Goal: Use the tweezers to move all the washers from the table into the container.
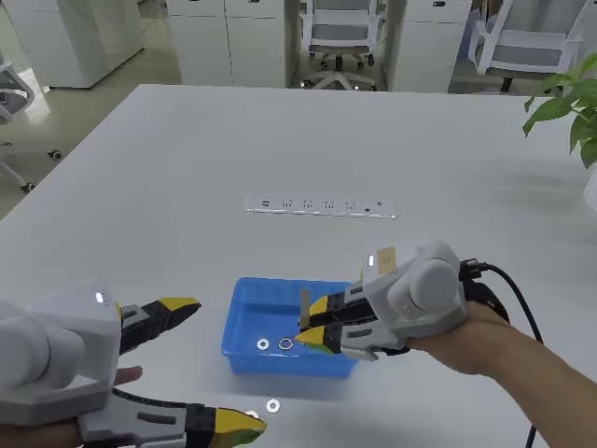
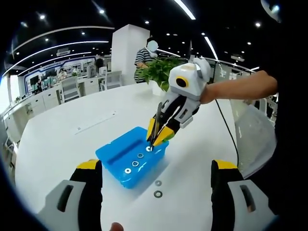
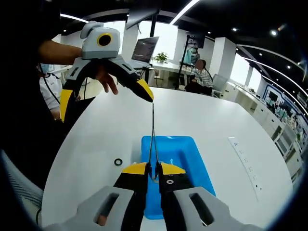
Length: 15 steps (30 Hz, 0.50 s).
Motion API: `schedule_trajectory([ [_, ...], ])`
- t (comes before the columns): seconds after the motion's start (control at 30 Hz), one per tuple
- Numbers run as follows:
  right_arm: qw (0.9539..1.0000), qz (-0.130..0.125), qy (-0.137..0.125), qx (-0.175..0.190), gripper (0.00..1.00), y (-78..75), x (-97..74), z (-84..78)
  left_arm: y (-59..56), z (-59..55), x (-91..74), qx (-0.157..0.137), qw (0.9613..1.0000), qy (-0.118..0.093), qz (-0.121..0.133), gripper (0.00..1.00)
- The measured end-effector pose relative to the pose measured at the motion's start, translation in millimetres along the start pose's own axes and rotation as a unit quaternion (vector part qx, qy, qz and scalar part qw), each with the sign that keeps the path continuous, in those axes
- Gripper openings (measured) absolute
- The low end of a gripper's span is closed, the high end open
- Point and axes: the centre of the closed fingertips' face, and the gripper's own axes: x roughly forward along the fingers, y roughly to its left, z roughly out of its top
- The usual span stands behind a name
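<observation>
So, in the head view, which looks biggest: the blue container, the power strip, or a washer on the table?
1. container
2. power strip: about as long, but much thinner, and farther from the camera
3. washer: tiny by comparison

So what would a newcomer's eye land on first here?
The blue container, near the front of the white table, stands out first, with the right gripper shut on tweezers whose tips dip among the washers inside. The left gripper hangs open beside it, and two loose washers lie just outside.

Pwr strip [image 1: 320,206], plant [image 1: 567,105] far rt, chairs [image 1: 340,37] at back
</observation>
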Motion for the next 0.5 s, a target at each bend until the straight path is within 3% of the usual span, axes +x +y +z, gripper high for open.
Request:
schedule_trajectory([
  [0.5, 1.0, 0.003, 0.004, 0.005, 0.09, -13.5, 14.5, -17.1, 7.1, 2.9, 8.8, 0.003, 1.0, -0.001, -0.002, 0.99],
])
